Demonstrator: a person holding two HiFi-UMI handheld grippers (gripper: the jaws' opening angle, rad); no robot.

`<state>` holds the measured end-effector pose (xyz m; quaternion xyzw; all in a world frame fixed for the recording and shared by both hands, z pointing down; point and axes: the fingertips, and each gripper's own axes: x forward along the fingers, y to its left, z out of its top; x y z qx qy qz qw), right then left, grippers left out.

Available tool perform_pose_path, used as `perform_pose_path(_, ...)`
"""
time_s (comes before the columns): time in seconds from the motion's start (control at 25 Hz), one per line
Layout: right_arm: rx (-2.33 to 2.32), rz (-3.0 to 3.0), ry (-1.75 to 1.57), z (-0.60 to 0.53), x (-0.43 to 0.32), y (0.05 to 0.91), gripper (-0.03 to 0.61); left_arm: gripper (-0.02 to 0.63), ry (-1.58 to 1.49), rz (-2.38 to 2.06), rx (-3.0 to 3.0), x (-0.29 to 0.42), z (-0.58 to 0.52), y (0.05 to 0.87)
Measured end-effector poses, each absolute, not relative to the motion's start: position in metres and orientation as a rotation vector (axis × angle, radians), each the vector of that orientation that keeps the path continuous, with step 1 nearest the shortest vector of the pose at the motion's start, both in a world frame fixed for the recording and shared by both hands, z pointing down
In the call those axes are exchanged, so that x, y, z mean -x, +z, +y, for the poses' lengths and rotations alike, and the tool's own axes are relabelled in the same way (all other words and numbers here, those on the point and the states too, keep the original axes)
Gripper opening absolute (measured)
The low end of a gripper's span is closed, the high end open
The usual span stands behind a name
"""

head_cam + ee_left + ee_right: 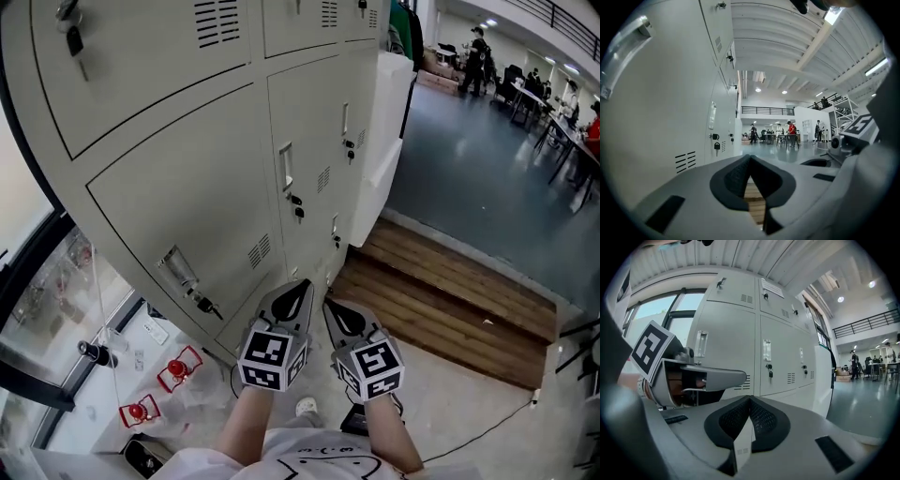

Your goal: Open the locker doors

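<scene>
A row of pale grey lockers fills the left of the head view, and every door I can see is closed. The nearest low door has a recessed handle and a key in its lock. The door beyond it has its own handle and hanging key. My left gripper and right gripper are side by side, short of the lockers, touching nothing. In the left gripper view the jaws meet with nothing between them, beside the lockers. My right gripper is likewise shut and faces the doors.
A white panel juts out at the far end of the row. A wooden plank step lies to the right, with dark floor, desks and people beyond. Red items sit by the window at lower left. A cable crosses the floor.
</scene>
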<state>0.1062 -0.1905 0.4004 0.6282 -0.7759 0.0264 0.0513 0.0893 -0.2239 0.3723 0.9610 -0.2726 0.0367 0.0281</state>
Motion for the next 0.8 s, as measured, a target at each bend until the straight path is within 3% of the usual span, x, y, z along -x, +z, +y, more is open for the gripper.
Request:
perform_pose_path(0.56,-1.505,-2.446,0.338,-0.311,-0.115,0.538,0.014,0.020,0.233,-0.961,-2.765,-0.090,-0.302,0.450)
perform_pose_path(0.8,-1.325,-2.445,0.403,-0.348,-0.112,0.590,0.065,0.020,0.255,-1.045,-2.680,-0.087,-0.318,0.472)
